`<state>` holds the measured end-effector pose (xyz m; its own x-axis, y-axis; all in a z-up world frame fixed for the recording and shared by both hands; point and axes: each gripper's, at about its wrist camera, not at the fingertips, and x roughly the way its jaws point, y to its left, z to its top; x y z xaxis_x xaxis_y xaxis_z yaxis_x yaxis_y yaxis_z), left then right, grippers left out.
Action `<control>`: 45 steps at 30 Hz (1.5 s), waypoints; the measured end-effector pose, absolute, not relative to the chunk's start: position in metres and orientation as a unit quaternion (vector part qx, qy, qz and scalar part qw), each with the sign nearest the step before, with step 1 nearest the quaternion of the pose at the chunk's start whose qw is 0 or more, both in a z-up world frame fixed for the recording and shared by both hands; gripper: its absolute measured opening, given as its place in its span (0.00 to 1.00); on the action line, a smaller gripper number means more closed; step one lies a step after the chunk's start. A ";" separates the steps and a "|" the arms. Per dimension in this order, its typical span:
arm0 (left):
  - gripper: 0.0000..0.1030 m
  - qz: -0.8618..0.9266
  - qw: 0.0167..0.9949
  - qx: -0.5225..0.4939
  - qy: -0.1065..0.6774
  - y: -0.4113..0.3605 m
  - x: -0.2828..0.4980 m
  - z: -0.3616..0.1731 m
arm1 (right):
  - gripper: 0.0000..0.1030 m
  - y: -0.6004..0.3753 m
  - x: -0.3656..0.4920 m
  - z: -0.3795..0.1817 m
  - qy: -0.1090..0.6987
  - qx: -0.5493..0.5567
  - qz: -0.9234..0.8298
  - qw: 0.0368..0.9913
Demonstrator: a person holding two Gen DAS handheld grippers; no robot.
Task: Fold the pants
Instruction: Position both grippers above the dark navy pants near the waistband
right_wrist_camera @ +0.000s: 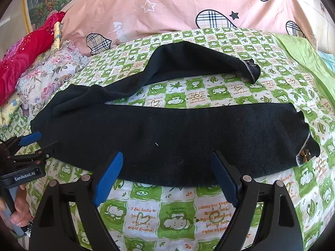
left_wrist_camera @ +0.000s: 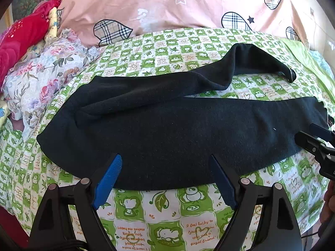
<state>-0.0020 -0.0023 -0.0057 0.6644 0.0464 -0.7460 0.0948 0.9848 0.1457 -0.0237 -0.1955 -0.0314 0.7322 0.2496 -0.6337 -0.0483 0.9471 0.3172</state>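
Black, matte and slightly fuzzy, your pants (left_wrist_camera: 167, 133) (right_wrist_camera: 159, 138) lie lengthwise across the bed, waist end toward your left and hems toward your right. You can see the near leg spread flat and broad, while the far leg arcs away, humped and partly twisted, so a wedge of bedding shows between the two. At the near hem a pale inner edge is turned out, and a small brown bow trim (right_wrist_camera: 305, 154) sits on it.

Under the pants is a quilted sheet (left_wrist_camera: 167, 219) (right_wrist_camera: 167, 219) of green and white squares printed with cartoon animals, leaves and orange lettering. Behind it rises a pink cover (left_wrist_camera: 188, 6) (right_wrist_camera: 199, 2) with plaid hearts and stars. To your left lie a crumpled floral cloth (left_wrist_camera: 41, 77) (right_wrist_camera: 50, 75) and a red quilted fabric (left_wrist_camera: 18, 41) (right_wrist_camera: 25, 50).

Your left gripper (left_wrist_camera: 167, 179) (right_wrist_camera: 39, 142) is spread wide, its ribbed blue pads and black arms framing the pants' near edge, with the fingertips over the fabric and pinching nothing. Your right gripper (right_wrist_camera: 167, 179) (left_wrist_camera: 312, 133) is likewise spread wide over the near edge of the flat leg, closer to the hems, and grips nothing. Whether either pair of tips touches the cloth, you cannot tell.
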 end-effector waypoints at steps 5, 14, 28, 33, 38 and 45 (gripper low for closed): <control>0.83 -0.013 0.908 0.087 0.409 -0.002 -0.001 -0.005 | 0.83 -0.195 -0.022 -0.031 0.357 0.144 0.080 0.919; 0.83 -0.013 0.909 0.086 0.408 -0.001 -0.001 -0.005 | 0.83 -0.194 -0.022 -0.030 0.357 0.144 0.079 0.919; 0.83 -0.015 0.909 0.085 0.409 -0.001 0.000 -0.005 | 0.83 -0.195 -0.021 -0.028 0.357 0.145 0.080 0.919; 0.83 -0.018 0.908 0.084 0.410 -0.001 0.003 -0.006 | 0.83 -0.196 -0.020 -0.027 0.357 0.148 0.080 0.919; 0.83 -0.021 0.907 0.083 0.412 -0.002 0.005 -0.006 | 0.83 -0.199 -0.019 -0.025 0.357 0.152 0.080 0.918; 0.83 -0.027 0.907 0.088 0.410 -0.006 0.007 -0.004 | 0.83 -0.203 -0.019 -0.024 0.353 0.162 0.077 0.918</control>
